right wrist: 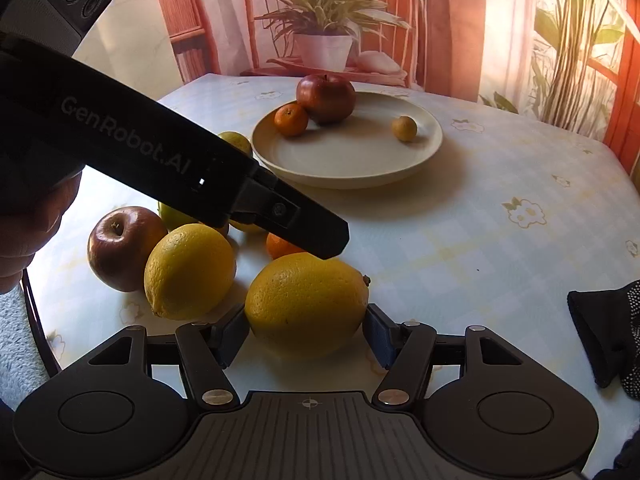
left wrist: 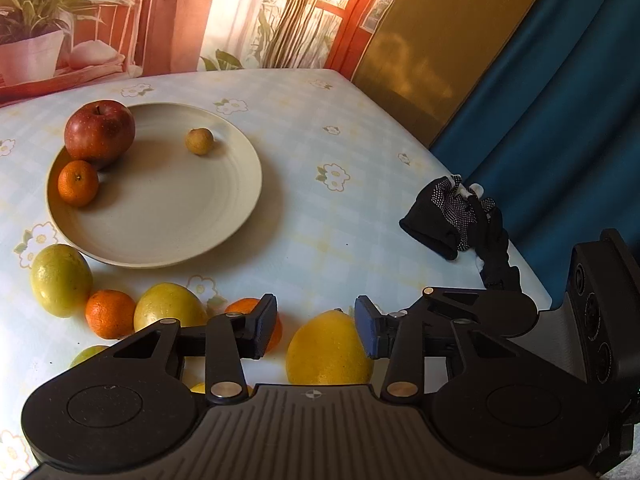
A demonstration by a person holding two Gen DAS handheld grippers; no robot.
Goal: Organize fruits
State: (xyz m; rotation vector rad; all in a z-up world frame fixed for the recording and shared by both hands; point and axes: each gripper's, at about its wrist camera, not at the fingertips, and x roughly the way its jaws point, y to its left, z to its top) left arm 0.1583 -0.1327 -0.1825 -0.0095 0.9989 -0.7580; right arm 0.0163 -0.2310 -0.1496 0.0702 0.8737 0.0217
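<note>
My right gripper (right wrist: 305, 338) is shut on a big yellow lemon (right wrist: 306, 304), with one blue pad against each side of it, low over the table. My left gripper (right wrist: 332, 246) reaches in from the left, and its tip hovers just above that lemon. In the left wrist view its jaws (left wrist: 316, 326) stand apart, open and empty, over the same lemon (left wrist: 328, 348). The cream plate (left wrist: 168, 208) (right wrist: 352, 160) holds a red apple (left wrist: 100, 132), a mandarin (left wrist: 78, 183) and a small tan fruit (left wrist: 199, 141).
Loose on the flowered tablecloth lie a second lemon (right wrist: 190, 272), a red apple (right wrist: 122, 248), oranges (left wrist: 110, 314) and greenish-yellow fruits (left wrist: 60, 280). Black gloves (left wrist: 452, 216) lie by the right table edge. A hand (right wrist: 28, 232) shows at far left.
</note>
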